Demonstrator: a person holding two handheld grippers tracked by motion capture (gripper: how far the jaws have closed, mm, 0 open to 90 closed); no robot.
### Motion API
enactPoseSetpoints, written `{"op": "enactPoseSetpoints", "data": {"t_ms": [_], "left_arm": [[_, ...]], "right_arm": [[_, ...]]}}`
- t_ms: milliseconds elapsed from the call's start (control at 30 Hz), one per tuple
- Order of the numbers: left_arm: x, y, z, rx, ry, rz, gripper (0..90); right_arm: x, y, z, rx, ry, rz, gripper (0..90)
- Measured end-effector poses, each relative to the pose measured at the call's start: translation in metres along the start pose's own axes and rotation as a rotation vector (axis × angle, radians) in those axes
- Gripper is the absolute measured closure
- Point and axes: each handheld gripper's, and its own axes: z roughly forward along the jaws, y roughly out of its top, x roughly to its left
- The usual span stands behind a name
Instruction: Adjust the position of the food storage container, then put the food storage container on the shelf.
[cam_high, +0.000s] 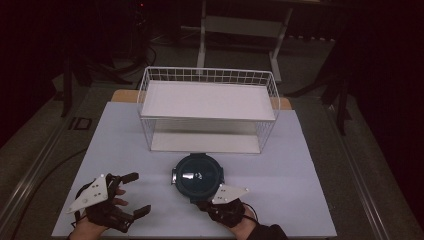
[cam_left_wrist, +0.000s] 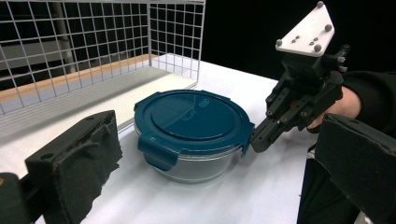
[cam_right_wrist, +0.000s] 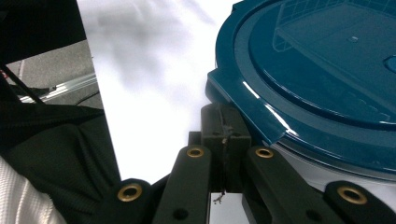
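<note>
A round glass container with a dark teal clip-on lid (cam_high: 197, 175) (cam_left_wrist: 196, 116) (cam_right_wrist: 322, 70) stands on the white table, just in front of the wire rack. My right gripper (cam_high: 202, 201) (cam_left_wrist: 256, 140) (cam_right_wrist: 224, 130) is shut, its joined tips pressed against a latch tab on the lid's near edge; nothing shows between the pads. Left of the container, my left gripper (cam_high: 139, 193) (cam_left_wrist: 217, 135) is open wide near the table's front edge. Its jaws point toward the container and hold nothing.
A white wire rack (cam_high: 207, 75) (cam_left_wrist: 93, 46) with a flat upper shelf and an open lower level stands behind the container. The white table (cam_high: 300, 165) has bare surface to the right and far left. Dark floor and cables lie around it.
</note>
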Motion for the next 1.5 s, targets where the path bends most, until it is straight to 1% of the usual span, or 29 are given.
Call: {"op": "enactPoseSetpoints", "data": {"t_ms": [133,400,467,500,533,600,667,700,733,767,833,867,900,967,1033,1067,1100,1133,1167,1200,1233,1267,1300,1333,1367,1400,1433,1467,1500], "left_arm": [[0.000,0.000,0.000,0.001,-0.002,-0.001,0.3],[0.000,0.000,0.000,0.000,-0.003,-0.002,0.3],[-0.001,0.000,0.000,0.002,-0.003,-0.002,0.3],[-0.001,0.000,0.000,0.002,-0.003,-0.002,0.3],[-0.001,0.000,0.000,0.001,-0.004,-0.001,0.3],[0.000,0.000,0.000,0.001,-0.001,-0.002,0.3],[0.000,0.000,0.000,0.004,-0.001,-0.009,0.3],[0.000,0.000,0.000,0.004,-0.001,-0.009,0.3],[0.000,0.000,0.000,0.006,-0.005,-0.008,0.3],[0.000,0.000,0.000,0.010,-0.004,-0.005,0.3],[-0.001,0.000,0.001,0.013,-0.005,-0.005,0.3],[-0.001,0.000,0.001,0.015,-0.004,-0.006,0.3],[-0.001,0.000,0.002,0.014,-0.005,-0.008,0.3],[-0.001,0.000,0.002,0.014,-0.007,-0.012,0.3],[0.000,0.001,0.003,0.017,-0.004,-0.019,0.3],[0.000,0.001,0.004,0.022,0.003,-0.017,0.3],[0.000,0.002,0.004,0.027,0.007,-0.017,0.3],[0.000,0.003,0.005,0.036,0.011,-0.022,0.3],[0.000,0.003,0.005,0.036,0.011,-0.022,0.3],[-0.001,0.006,0.007,0.037,0.016,-0.019,0.3],[-0.001,0.008,0.007,0.041,0.022,-0.018,0.3],[-0.002,0.010,0.008,0.036,0.033,-0.001,0.3],[-0.002,0.010,0.008,0.036,0.033,-0.001,0.3],[-0.002,0.013,0.010,0.063,0.086,0.020,0.4],[-0.002,0.013,0.010,0.063,0.086,0.020,0.3],[0.000,0.017,0.011,0.067,0.090,0.013,0.4],[0.000,0.017,0.011,0.067,0.090,0.013,0.3],[0.001,0.022,0.012,0.080,0.090,0.010,0.3],[0.001,0.022,0.012,0.080,0.090,0.010,0.3]], "right_arm": [[-0.003,0.002,0.003,-0.005,-0.012,-0.001,90.0],[-0.005,0.005,0.007,-0.007,-0.017,-0.014,90.0],[-0.003,0.004,0.006,-0.011,-0.024,0.004,90.0],[-0.003,0.004,0.006,-0.011,-0.024,0.004,90.0],[-0.003,0.004,0.005,-0.023,0.005,0.014,89.7],[0.002,0.006,0.000,-0.040,0.013,-0.005,86.3],[0.002,0.008,-0.005,-0.062,0.011,-0.005,85.7],[0.002,0.008,-0.005,-0.062,0.011,-0.005,85.7],[0.002,0.010,-0.009,-0.075,0.012,-0.002,84.1],[0.000,0.012,-0.017,-0.108,-0.002,-0.012,81.3],[0.000,0.014,-0.020,-0.111,-0.008,-0.016,81.2],[-0.004,0.016,-0.029,-0.134,-0.035,-0.015,78.2],[-0.004,0.016,-0.029,-0.134,-0.035,-0.015,78.2],[-0.009,0.018,-0.037,-0.157,-0.054,0.001,73.6],[-0.009,0.018,-0.037,-0.157,-0.054,0.001,73.6],[-0.016,0.020,-0.049,-0.197,-0.090,0.014,58.3],[-0.017,0.020,-0.052,-0.211,-0.102,0.019,49.6],[-0.018,0.020,-0.054,-0.220,-0.117,0.021,44.7],[-0.018,0.020,-0.054,-0.220,-0.117,0.021,44.7],[-0.019,0.020,-0.057,-0.226,-0.126,0.031,39.0],[-0.021,0.019,-0.060,-0.241,-0.128,0.054,28.7],[-0.022,0.018,-0.061,-0.240,-0.139,0.058,22.1],[-0.022,0.018,-0.061,-0.240,-0.139,0.058,22.1],[-0.024,0.018,-0.061,-0.229,-0.136,0.048,11.7],[-0.024,0.018,-0.061,-0.226,-0.132,0.048,11.7],[-0.025,0.018,-0.062,-0.226,-0.138,0.052,11.7],[-0.025,0.018,-0.062,-0.226,-0.138,0.052,11.7],[-0.024,0.019,-0.063,-0.231,-0.167,0.033,11.8],[-0.024,0.019,-0.063,-0.231,-0.167,0.033,11.8]]}}
